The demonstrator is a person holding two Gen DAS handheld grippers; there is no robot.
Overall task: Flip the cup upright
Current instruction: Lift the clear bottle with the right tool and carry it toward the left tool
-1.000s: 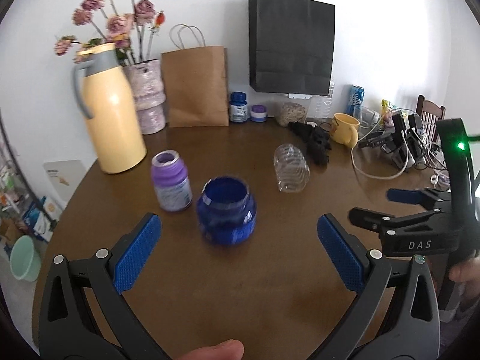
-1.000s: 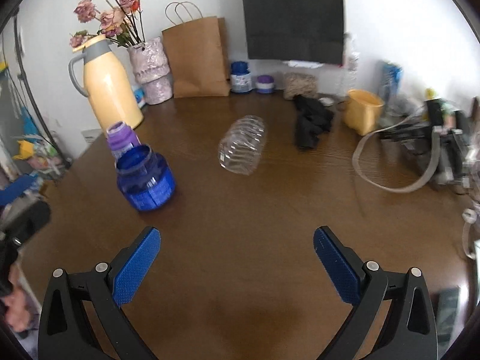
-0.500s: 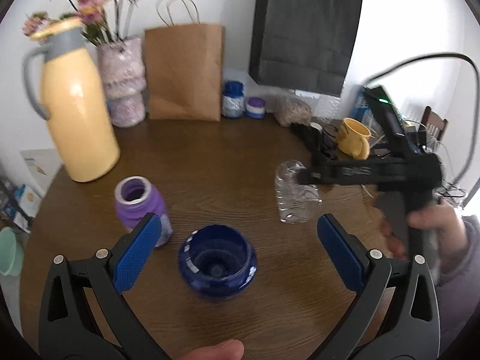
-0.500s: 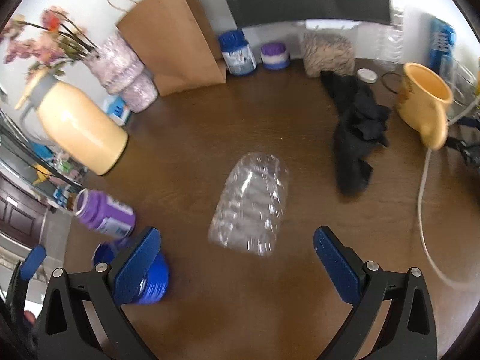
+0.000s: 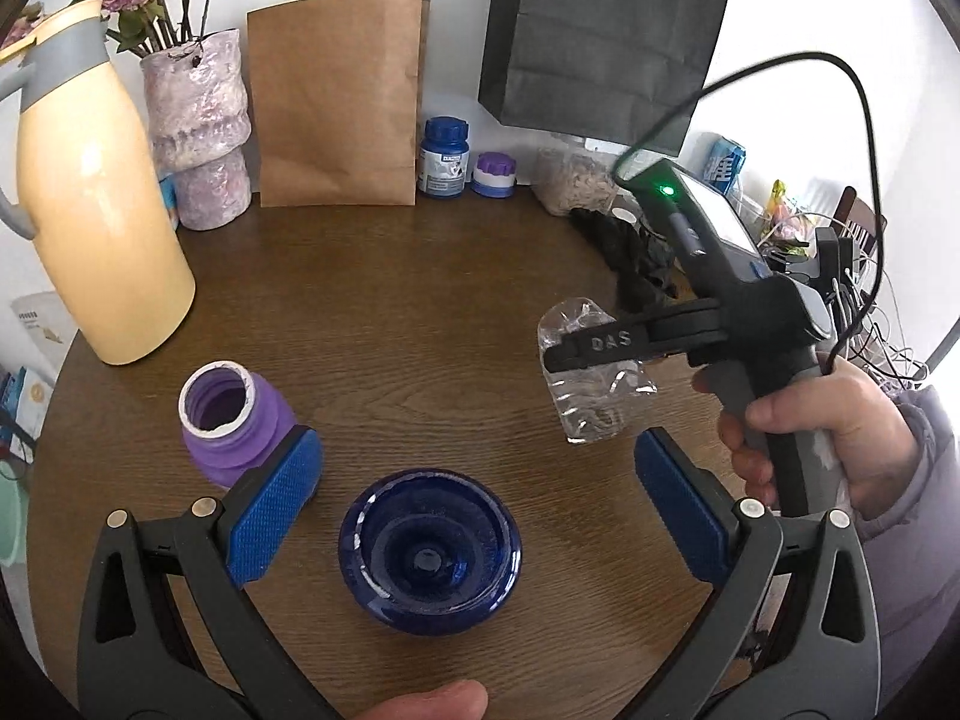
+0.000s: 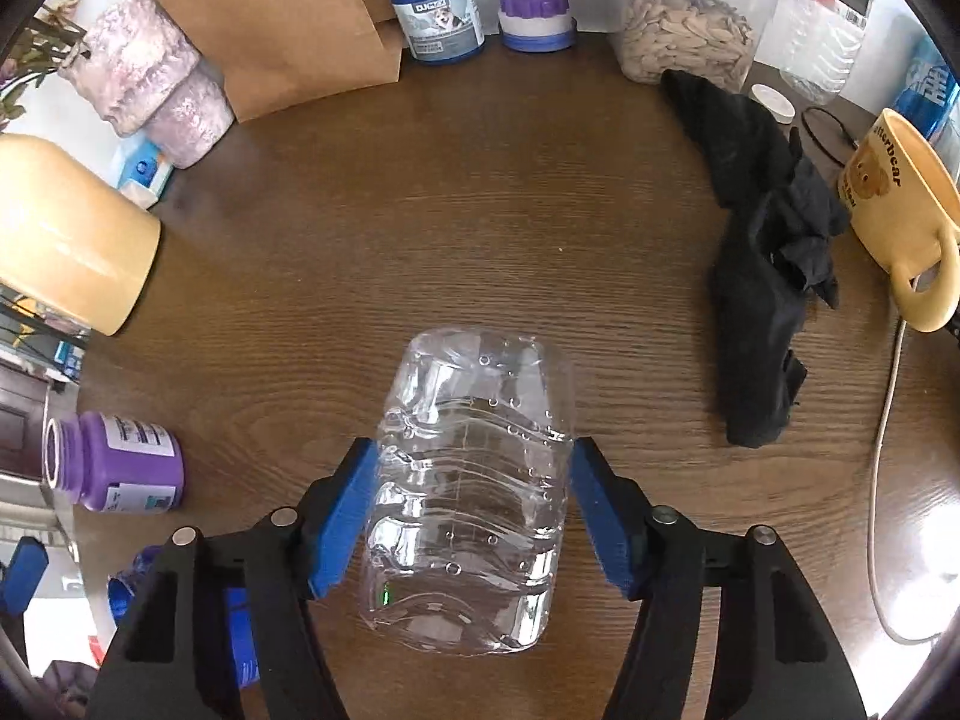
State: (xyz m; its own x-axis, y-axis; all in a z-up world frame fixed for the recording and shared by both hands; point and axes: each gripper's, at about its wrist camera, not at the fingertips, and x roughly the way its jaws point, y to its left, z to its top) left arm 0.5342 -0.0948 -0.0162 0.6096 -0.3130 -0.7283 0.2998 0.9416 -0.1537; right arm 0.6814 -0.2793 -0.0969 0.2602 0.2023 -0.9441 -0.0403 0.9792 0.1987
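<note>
A clear ribbed plastic cup (image 6: 474, 480) lies on its side on the brown round table (image 6: 480, 210). My right gripper (image 6: 474, 510) is closed against both sides of the cup, its blue pads touching the walls. In the left wrist view the cup (image 5: 591, 387) shows between the right gripper's black fingers (image 5: 600, 343), held by a hand at the right. My left gripper (image 5: 474, 510) is open and empty, hovering above an upright dark blue jar (image 5: 429, 549).
A purple jar (image 5: 231, 420) stands left of the blue jar. A yellow jug (image 5: 90, 210), vase (image 5: 201, 126) and brown bag (image 5: 336, 96) stand at the back. A black cloth (image 6: 768, 264), yellow mug (image 6: 900, 210) and cables lie at the right.
My right gripper moved down to the lying cup and closed its pads on it. My left gripper rose to look down on the blue jar.
</note>
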